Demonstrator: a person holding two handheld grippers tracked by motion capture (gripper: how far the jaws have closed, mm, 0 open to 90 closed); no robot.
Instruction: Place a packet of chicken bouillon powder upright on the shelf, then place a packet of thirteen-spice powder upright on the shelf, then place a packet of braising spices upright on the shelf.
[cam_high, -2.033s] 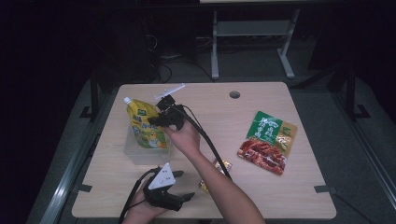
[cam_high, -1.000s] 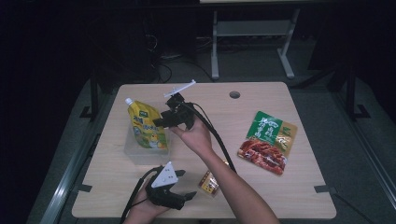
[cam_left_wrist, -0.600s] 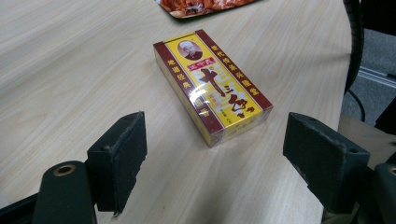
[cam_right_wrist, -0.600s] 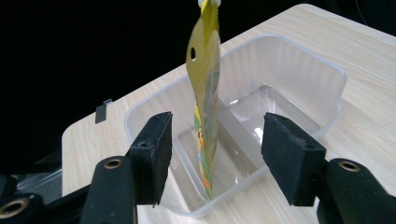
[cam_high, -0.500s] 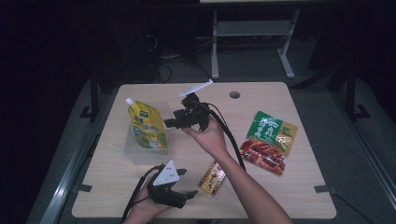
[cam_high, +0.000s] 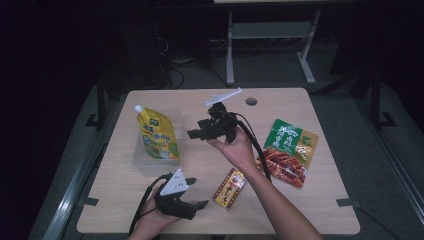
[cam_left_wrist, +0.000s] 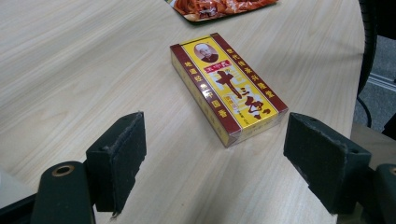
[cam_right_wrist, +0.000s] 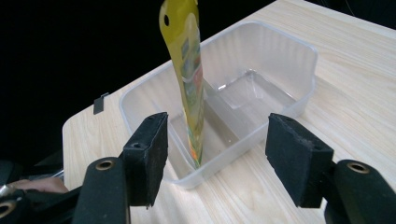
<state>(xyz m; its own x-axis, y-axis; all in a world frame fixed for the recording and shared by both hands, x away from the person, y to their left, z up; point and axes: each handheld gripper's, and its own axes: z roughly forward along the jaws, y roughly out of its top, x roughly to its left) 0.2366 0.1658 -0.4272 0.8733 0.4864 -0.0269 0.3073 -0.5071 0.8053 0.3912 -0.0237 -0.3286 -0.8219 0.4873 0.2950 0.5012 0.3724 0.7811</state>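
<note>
A yellow spouted pouch (cam_high: 156, 135) stands on edge in a clear plastic tub (cam_high: 145, 162) at the table's left. My right gripper (cam_high: 195, 128) hovers just right of the tub and points at it. Its jaws have just been opening and grip nothing. In the right gripper view the pouch (cam_right_wrist: 189, 79) rises inside the tub (cam_right_wrist: 285, 112), beyond the gripper (cam_right_wrist: 217, 154). My left gripper (cam_high: 198, 192) rests open at the front edge. A yellow and red box (cam_left_wrist: 229, 95) lies flat just ahead of the left gripper (cam_left_wrist: 215, 158).
A green and red snack bag (cam_high: 287, 152) lies flat at the table's right, and its edge (cam_left_wrist: 219, 7) shows beyond the box. The box (cam_high: 229, 188) sits under the person's right forearm. A round cable hole (cam_high: 251, 101) is near the far edge.
The right gripper has drawn back to the right, away from the pouch, which stays standing in the tub. The left gripper has kept still.
</note>
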